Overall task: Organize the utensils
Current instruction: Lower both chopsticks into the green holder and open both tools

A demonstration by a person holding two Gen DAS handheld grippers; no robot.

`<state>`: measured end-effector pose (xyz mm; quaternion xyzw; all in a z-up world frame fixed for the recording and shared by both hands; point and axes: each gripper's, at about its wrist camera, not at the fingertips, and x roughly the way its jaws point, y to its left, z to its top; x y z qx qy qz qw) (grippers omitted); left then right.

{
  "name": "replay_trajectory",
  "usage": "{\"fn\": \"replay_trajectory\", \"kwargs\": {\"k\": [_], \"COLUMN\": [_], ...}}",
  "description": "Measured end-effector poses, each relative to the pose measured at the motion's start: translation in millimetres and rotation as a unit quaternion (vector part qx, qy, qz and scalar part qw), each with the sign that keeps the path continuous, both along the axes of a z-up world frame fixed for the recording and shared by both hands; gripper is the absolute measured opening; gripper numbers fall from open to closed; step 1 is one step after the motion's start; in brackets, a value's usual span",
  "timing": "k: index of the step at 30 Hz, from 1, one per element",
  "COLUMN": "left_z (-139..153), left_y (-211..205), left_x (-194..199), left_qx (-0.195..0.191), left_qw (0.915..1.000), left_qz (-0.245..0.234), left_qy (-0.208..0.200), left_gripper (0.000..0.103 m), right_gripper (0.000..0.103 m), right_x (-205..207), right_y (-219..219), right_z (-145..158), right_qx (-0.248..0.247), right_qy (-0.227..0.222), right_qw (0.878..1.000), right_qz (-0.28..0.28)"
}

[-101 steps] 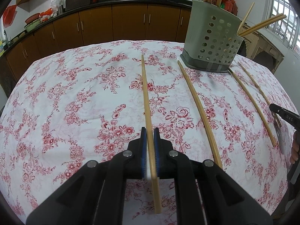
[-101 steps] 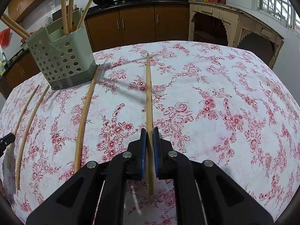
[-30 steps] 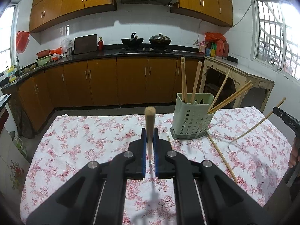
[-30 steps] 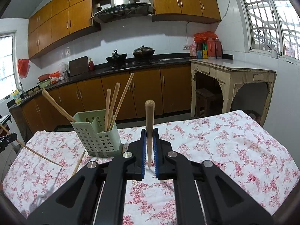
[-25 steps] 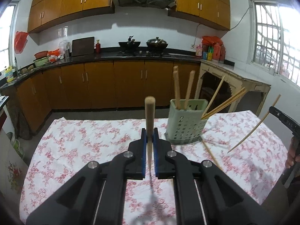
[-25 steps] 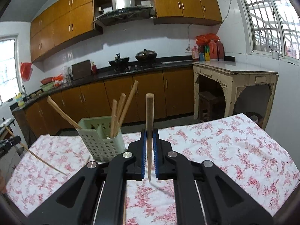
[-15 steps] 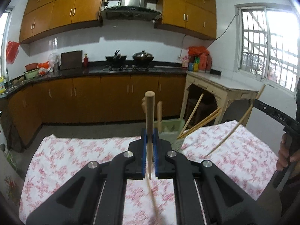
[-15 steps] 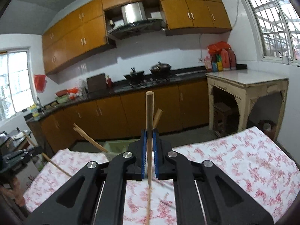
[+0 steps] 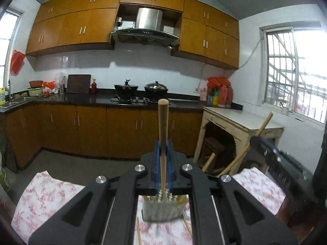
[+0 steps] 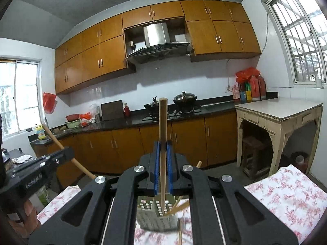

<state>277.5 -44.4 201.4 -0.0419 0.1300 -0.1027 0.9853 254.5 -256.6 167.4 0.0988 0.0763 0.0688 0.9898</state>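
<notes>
Perforated holder (image 9: 161, 210) blurred, mostly hidden behind black gripper frames; loose chopsticks (image 9: 187, 226) cut off below.

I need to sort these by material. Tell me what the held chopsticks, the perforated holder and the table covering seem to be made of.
Chopsticks: probably bamboo or wood, a plain matt tan with a round, unpainted end.
Perforated holder: likely moulded plastic, pale grey-green, with regular punched holes; it is blurred.
Table covering: looks like printed cloth, white with red flowers; cloth or vinyl is not certain.

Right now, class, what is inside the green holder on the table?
Wooden chopsticks lean out of the holder. The right tool hides its top, so a count is impossible.
</notes>
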Motion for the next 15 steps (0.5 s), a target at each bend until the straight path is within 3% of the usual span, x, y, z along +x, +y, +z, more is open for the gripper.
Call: {"fn": "replay_trajectory", "kwargs": {"k": [6,15], "left_z": [-17,-48], "left_y": [-7,5], "left_x": [32,60], "left_qx": [0.015,0.007], "left_qw": [0.9996,0.9976], "left_qz": [0.015,0.014], "left_qy": [0.021,0.067], "left_gripper": [0.008,0.008], "right_gripper": [0.008,0.008], "right_x": [37,63], "right_y": [-1,14], "right_z": [-21,-50], "right_qx": [0.018,0.021], "right_qy": [0.031,0.079], "right_qw": [0.999,0.997], "right_qz": [0.001,0.019]}}
